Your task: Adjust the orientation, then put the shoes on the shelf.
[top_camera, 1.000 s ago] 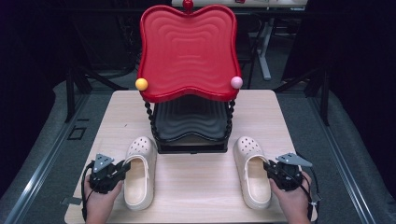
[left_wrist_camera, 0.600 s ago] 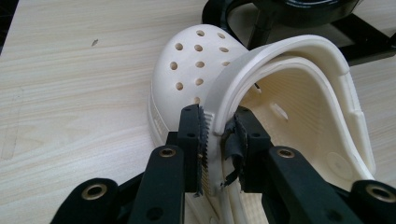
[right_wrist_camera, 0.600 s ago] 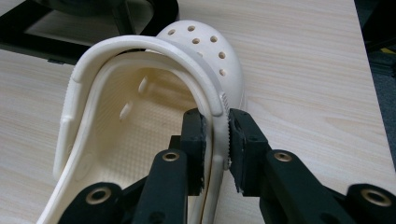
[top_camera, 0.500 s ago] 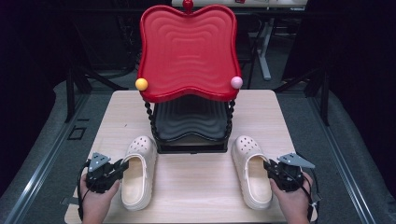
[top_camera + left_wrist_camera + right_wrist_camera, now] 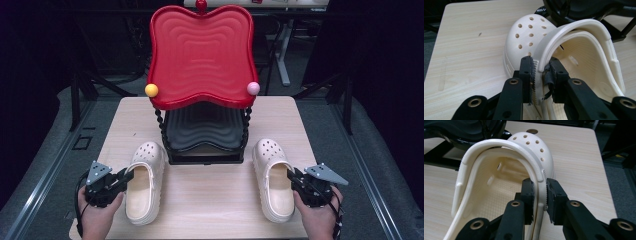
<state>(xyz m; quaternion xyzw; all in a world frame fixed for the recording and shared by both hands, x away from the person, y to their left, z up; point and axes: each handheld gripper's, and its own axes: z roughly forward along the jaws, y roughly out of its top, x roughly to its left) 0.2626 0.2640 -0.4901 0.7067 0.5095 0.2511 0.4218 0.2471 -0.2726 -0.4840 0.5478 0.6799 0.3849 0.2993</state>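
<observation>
Symmetrically, each cream perforated foam clog, left clog (image 5: 143, 181) and right clog (image 5: 272, 178), lies toe-forward near the wooden table's (image 5: 210, 200) near edge, its outer side wall clamped by the left gripper (image 5: 126, 176) or right gripper (image 5: 291, 176), flanking the red-and-black two-tier shoe rack (image 5: 202, 100).

The rack (image 5: 202, 135) stands at mid-table and blocks the 12 o'clock direction; its red tray (image 5: 200, 55) overhangs the black tray (image 5: 202, 131) and leaves a low slot between them. The left clog (image 5: 144, 181) lies at 7 o'clock of the rack, the right clog (image 5: 273, 177) at 5 o'clock, both toes just beside the rack base. Bare table (image 5: 210, 200) between the clogs gives a wide lane at 6 o'clock. Narrow strips of table stay free at 9 o'clock, outside the left clog, and at 3 o'clock, outside the right clog. The left gripper (image 5: 122, 178) and right gripper (image 5: 292, 177) occupy the clogs' outer rims.
</observation>
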